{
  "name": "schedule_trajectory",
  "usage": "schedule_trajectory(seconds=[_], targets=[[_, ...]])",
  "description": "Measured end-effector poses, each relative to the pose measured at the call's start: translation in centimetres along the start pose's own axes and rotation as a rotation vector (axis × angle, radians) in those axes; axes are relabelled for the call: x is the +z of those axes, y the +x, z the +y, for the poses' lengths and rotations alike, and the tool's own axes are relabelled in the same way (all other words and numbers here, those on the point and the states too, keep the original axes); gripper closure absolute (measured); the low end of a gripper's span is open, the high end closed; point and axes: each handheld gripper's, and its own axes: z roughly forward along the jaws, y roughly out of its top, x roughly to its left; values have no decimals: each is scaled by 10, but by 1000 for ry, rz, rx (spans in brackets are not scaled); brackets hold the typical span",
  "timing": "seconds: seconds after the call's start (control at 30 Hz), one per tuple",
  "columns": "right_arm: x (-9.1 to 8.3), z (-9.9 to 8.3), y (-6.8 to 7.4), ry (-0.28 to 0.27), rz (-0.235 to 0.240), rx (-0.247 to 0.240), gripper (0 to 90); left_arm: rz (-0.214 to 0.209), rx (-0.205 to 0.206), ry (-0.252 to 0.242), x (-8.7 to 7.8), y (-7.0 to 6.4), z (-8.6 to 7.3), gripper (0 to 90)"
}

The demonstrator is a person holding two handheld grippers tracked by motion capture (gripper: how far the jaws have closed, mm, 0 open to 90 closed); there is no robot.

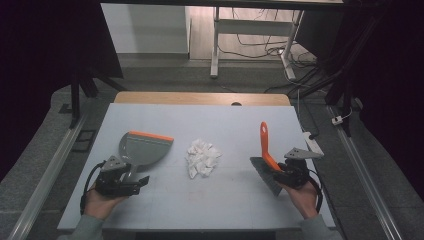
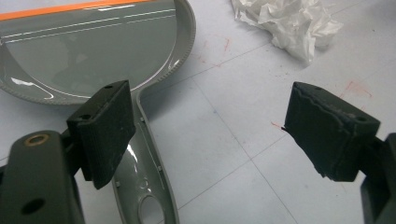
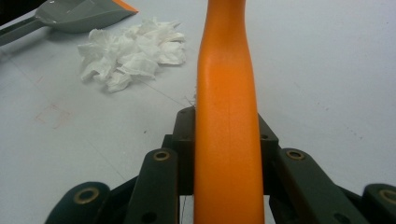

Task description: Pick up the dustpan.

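Crumpled tissue (image 1: 202, 158) sits between dustpan (image 1: 144, 149) and brush (image 1: 265, 159); bare table (image 1: 220, 197) nearer.

Pale table (image 1: 165, 197), grey floor (image 1: 165, 75), white desk legs (image 1: 215, 45) (cables trailing), dark drapes (image 1: 45, 55)

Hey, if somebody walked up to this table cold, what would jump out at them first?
Probably the brush's bright orange handle, clamped upright in the right gripper at the table's right side. Next, the crumpled white paper mid-table, and the grey dustpan with its orange lip at the left, its handle by the open left gripper.
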Motion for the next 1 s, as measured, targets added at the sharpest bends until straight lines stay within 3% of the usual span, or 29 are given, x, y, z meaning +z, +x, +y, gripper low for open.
schedule_trajectory(seconds=[0.37, 0.5, 0.57, 1.0], targets=[[-3, 0, -2, -18, -5, -2, 710, -5, -4, -15, -1, 1, 1, 167], [-4, 0, -6, -43, 19, 29, 710, -29, 6, -13, 1, 1, 5, 167], [-3, -1, -7, -51, 22, 43, 710, -17, 1, -10, 1, 0, 7, 167], [-11, -1, -1, -48, -17, 9, 711, -34, 58, -27, -2, -11, 14, 171]])
